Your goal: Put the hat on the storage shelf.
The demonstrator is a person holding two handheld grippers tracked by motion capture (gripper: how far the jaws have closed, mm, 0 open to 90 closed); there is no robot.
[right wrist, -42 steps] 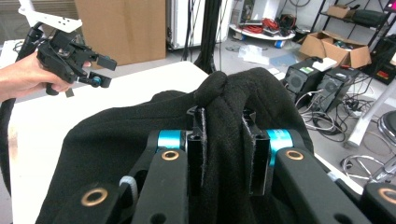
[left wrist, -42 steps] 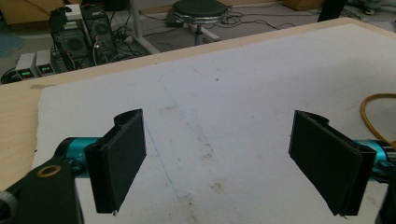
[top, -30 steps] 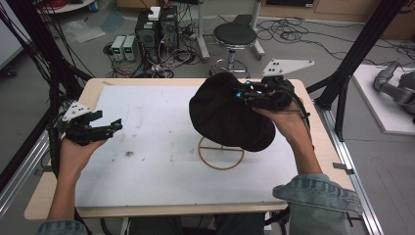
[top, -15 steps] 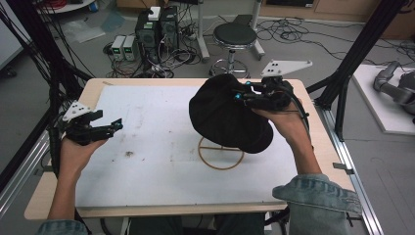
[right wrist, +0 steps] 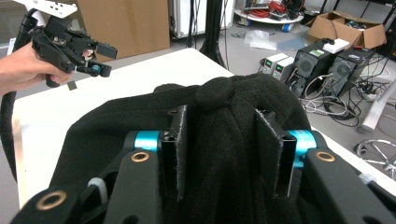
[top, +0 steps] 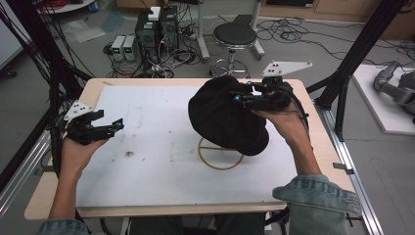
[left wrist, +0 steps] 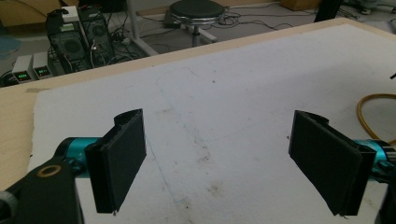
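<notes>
A black cloth cap (top: 222, 117) hangs above the right half of the table, and my right gripper (top: 239, 94) is shut on a fold near its crown. In the right gripper view the cap's fabric (right wrist: 224, 121) is bunched between the two black jaws. Under the cap lies a thin wooden ring (top: 220, 157) with a crossbar, its top part hidden by the cap. My left gripper (top: 116, 125) is held over the table's left edge, open, with nothing between its pads (left wrist: 122, 158). It also appears far off in the right gripper view, as the left gripper (right wrist: 100, 58).
A white foam sheet (top: 147, 161) covers the wooden table (top: 46, 196). Beyond the far edge stand a round stool (top: 236, 36), computer boxes (top: 157, 24) and loose cables. Black frame posts (top: 357, 54) rise at both sides.
The cap and right gripper hold almost the same place, shifting only slightly. The left gripper has not moved.
</notes>
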